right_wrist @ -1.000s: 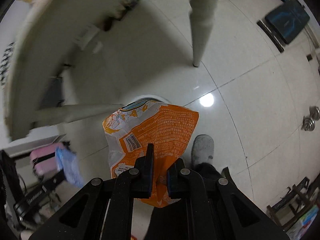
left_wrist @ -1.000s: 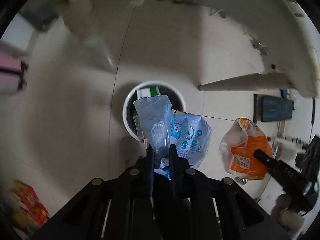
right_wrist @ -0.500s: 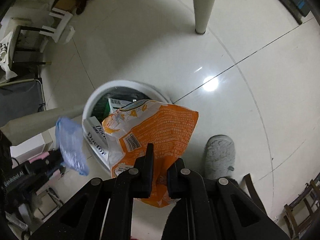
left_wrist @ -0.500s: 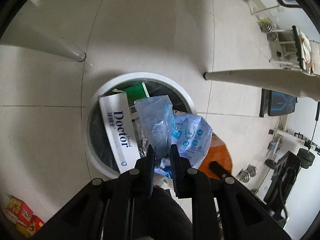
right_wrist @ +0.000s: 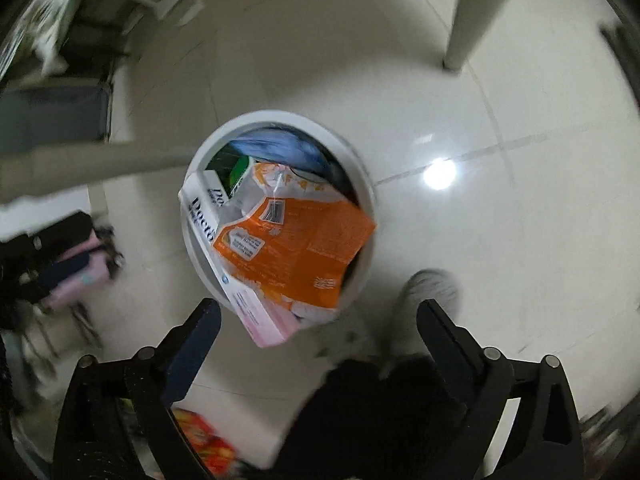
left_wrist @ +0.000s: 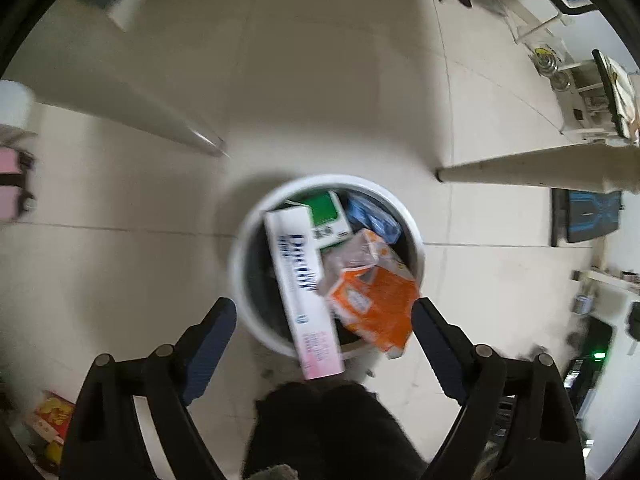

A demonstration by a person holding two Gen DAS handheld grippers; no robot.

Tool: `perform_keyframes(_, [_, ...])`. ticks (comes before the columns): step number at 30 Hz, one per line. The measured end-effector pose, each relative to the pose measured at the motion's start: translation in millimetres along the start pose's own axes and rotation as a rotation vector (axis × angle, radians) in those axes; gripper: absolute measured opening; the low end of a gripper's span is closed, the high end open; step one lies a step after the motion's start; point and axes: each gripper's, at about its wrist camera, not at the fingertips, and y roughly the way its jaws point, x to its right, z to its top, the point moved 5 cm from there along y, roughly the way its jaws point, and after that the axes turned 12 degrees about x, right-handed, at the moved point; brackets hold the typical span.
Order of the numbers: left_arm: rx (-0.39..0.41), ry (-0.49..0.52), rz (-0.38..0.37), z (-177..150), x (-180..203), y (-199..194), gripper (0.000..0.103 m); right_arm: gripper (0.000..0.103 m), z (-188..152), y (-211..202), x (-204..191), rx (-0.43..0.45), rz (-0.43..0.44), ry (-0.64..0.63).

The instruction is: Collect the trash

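floor (left_wrist: 120, 272): pale tiles
bin (left_wrist: 240, 280): orange bag (left_wrist: 376, 304) on top, blue bag (right_wrist: 276, 146) under
l gripper (left_wrist: 324, 320): fingers just opened, empty
r gripper (right_wrist: 320, 320): same

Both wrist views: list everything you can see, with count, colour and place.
Round white plastic trash bin: one, white, on the tiled floor below both tongs.
Long white-and-pink toothpaste box: one, leaning in the bin, its pink end over the rim.
Crumpled orange snack bag: one, on top of the bin's contents.
Green-and-white carton: one, inside the bin.
Blue plastic wrapper: one, deep at the far side.
White table legs: two in the left wrist view, beside the bin.
Grey shoe: one, right of the bin.
Left tongs: open, empty.
Right tongs: open, empty.
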Motion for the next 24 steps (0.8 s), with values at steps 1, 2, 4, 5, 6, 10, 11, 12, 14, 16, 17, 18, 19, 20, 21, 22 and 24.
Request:
perform_keyframes(1, [0.029,0.015,0.037,-5.4,-0.8,-18.0,0.090,0.100,-1.0,-15.6,-3.7,0.020,-0.022,-0.046])
perform_keyframes(2, [0.041,0.019,0.050,-7.7,-2.5,-27.6,0.090,0.101,-0.3,-31.1,-7.6,0.040,-0.043,-0.087])
perform_keyframes(4, [0.077,0.037,0.097,-21.9,2.0,-62.0,0.090,0.102,0.5,-62.3,-12.6,0.069,-0.068,-0.140])
perform_keyframes(5, [0.088,0.044,0.108,-27.8,5.0,-77.0,0.090,0.102,0.5,-80.2,-17.0,0.083,-0.079,-0.164])
perform_keyframes(6, [0.093,0.049,0.118,-32.8,6.6,-92.4,0.090,0.102,0.8,-94.1,-19.7,0.091,-0.087,-0.182])
perform_keyframes(10, [0.115,0.023,0.131,-53.7,10.7,-162.5,0.090,0.102,-6.0,-164.6,-38.7,0.092,-0.084,-0.225])
perform_keyframes(11, [0.120,0.013,0.126,-57.2,13.2,-179.9,0.090,0.102,-7.8,-187.8,-45.3,0.096,-0.075,-0.236])
perform_keyframes(12, [0.123,0.006,0.120,-58.2,16.8,-189.9,0.090,0.102,-9.2,-205.7,-50.0,0.102,-0.070,-0.247])
perform_keyframes(14, [0.130,-0.010,0.103,-61.9,24.5,-223.8,0.090,0.102,-14.1,-251.6,-61.5,0.106,-0.065,-0.285])
perform_keyframes(16, [0.144,-0.012,0.075,-65.3,32.0,-262.8,0.090,0.102,-18.6,-293.6,-75.2,0.107,-0.048,-0.301])
perform_keyframes(17, [0.151,-0.012,0.068,-65.1,37.4,-273.8,0.090,0.102,-20.7,-310.9,-80.1,0.103,-0.046,-0.304])
perform_keyframes(18, [0.160,-0.008,0.051,-65.6,41.5,-291.1,0.090,0.102,-22.7,-331.4,-85.1,0.104,-0.035,-0.297])
perform_keyframes(19, [0.170,-0.001,0.033,-65.7,46.3,-310.7,0.090,0.102,-25.0,-351.5,-90.4,0.105,-0.022,-0.293])
perform_keyframes(20, [0.179,0.010,0.014,-65.6,51.3,-329.6,0.090,0.102,-27.7,-372.5,-95.4,0.106,-0.013,-0.292])
perform_keyframes(21, [0.182,0.017,0.000,-64.2,53.4,-338.7,0.090,0.102,-30.4,-388.3,-99.5,0.108,-0.005,-0.291])
perform_keyframes(22, [0.187,0.035,-0.016,-64.8,58.3,-354.7,0.090,0.102,-34.1,-409.2,-105.2,0.111,0.007,-0.291])
perform_keyframes(24, [0.200,0.052,-0.041,-65.5,66.9,-380.6,0.090,0.102,-40.2,-445.7,-114.6,0.122,0.027,-0.296])
